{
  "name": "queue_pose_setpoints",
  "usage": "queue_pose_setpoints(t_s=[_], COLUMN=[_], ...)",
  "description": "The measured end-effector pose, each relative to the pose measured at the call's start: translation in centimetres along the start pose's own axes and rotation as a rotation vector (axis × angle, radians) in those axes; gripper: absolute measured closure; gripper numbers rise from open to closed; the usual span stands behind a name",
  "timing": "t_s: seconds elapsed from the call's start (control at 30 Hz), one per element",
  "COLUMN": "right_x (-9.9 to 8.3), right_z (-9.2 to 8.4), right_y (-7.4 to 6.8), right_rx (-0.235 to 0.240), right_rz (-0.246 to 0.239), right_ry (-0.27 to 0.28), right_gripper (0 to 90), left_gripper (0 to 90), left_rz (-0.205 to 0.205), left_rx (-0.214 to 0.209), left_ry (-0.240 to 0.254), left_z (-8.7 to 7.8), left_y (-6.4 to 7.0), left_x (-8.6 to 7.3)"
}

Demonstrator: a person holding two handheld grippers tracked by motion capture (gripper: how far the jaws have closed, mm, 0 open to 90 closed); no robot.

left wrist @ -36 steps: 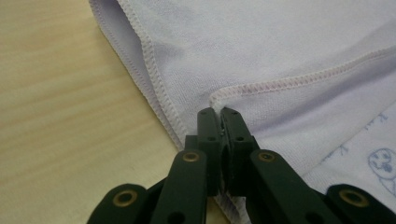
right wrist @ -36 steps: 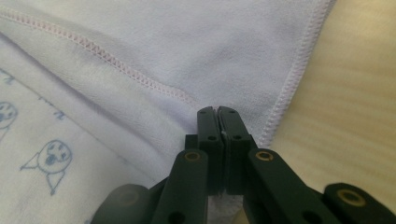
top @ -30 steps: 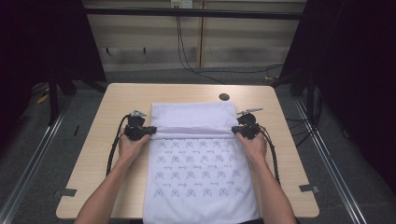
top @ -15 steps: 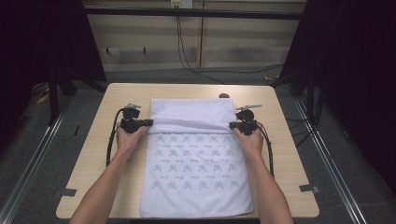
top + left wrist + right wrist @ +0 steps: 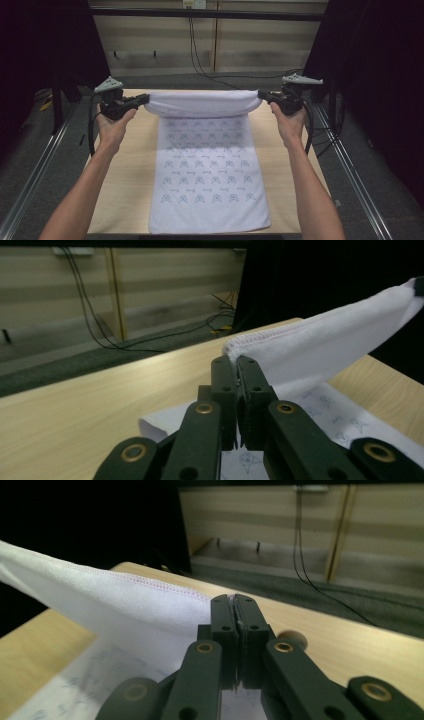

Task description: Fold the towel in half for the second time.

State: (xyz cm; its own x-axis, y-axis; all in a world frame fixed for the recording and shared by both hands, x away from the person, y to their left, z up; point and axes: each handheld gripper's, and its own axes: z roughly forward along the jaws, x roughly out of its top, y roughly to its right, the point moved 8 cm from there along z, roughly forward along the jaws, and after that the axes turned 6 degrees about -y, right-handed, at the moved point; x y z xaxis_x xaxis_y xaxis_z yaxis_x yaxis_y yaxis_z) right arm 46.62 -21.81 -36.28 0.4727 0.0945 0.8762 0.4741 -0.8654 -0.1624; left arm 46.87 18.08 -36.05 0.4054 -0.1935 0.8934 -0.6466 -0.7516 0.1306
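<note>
Folding a towel (image 5: pixel 207 170) on the table (image 5: pixel 127 175), mid-fold by my read. Left gripper (image 5: pixel 142 100) and right gripper (image 5: pixel 264 94) are each clamped tight on a far corner of the towel, jaws pinched nearly flat with just cloth between them; same grip shows in the left gripper view (image 5: pixel 237 365) and right gripper view (image 5: pixel 234 602). Far edge is lifted off the tabletop and stretched between the two hands, sagging slightly in the middle; the rest of the towel lies flat, near edge at the table's front edge. Done: corners picked, edge raised. Left, I'd judge: carry the raised edge toward the near edge, lay it down square, release. Towel is white terry-like cloth, soft nap, stitched hem with a faint pink thread along the edge (image 5: pixel 280 332); upper face carries a grid of small grey printed motifs. Table is light wood-grain laminate with rounded corners. Small dark round thing (image 5: pixel 292 639) sits on the table by the right gripper, can't tell what.
</note>
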Motion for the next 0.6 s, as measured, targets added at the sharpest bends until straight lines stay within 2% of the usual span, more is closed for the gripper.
queue_pose_setpoints(t_s=[0.07, 0.1, 0.13, 0.2, 0.23, 0.3, 0.37, 0.4, 0.43, 0.5, 0.57, 0.6], right_x=[0.7, 0.8, 0.7, 0.0, -0.6, -2.0, -3.6, -4.2, -4.7, -5.6, -6.9, -7.8], right_z=[-1.5, -2.2, -2.9, -4.2, -4.8, -5.9, -6.8, -7.4, -7.9, -8.8, -9.2, -9.3], right_y=[-0.8, -1.2, -1.6, -2.4, -2.7, -3.4, -4.0, -4.3, -4.6, -5.3, -6.0, -6.2], right_rx=[0.000, 0.008, 0.014, 0.035, 0.056, 0.074, 0.083, 0.095, 0.103, 0.121, 0.136, 0.131], right_rz=[-0.021, -0.036, -0.052, -0.071, -0.069, -0.073, -0.087, -0.092, -0.092, -0.104, -0.111, -0.126], right_ry=[0.013, 0.018, 0.020, 0.018, 0.024, 0.008, -0.007, -0.003, 0.003, -0.001, -0.018, -0.040], right_gripper=[88.2, 88.2, 88.2, 88.2, 88.3, 88.3, 88.3, 88.3, 88.3, 88.3, 88.3, 88.3], left_gripper=[87.7, 87.7, 87.6, 87.5, 87.5, 87.5, 87.5, 87.6, 87.6, 87.5, 87.5, 87.5], left_rz=[0.007, 0.034, 0.055, 0.070, 0.067, 0.090, 0.056, 0.062, 0.080, 0.080, 0.093, 0.075], left_rx=[-0.020, -0.027, -0.037, -0.048, -0.050, -0.063, -0.093, -0.105, -0.103, -0.099, -0.095, -0.116], left_ry=[0.014, 0.007, 0.002, -0.001, -0.011, -0.020, -0.023, -0.015, -0.022, -0.024, -0.054, -0.075], left_z=[-1.7, -2.4, -3.1, -4.4, -4.8, -5.7, -6.5, -7.0, -7.5, -8.1, -8.2, -8.0], left_y=[1.1, 1.6, 2.1, 3.0, 3.5, 4.7, 5.5, 6.0, 6.3, 7.0, 7.7, 8.1], left_x=[0.3, 0.2, 0.0, -0.9, -1.7, -3.2, -4.4, -4.8, -5.2, -5.9, -7.8, -9.2])
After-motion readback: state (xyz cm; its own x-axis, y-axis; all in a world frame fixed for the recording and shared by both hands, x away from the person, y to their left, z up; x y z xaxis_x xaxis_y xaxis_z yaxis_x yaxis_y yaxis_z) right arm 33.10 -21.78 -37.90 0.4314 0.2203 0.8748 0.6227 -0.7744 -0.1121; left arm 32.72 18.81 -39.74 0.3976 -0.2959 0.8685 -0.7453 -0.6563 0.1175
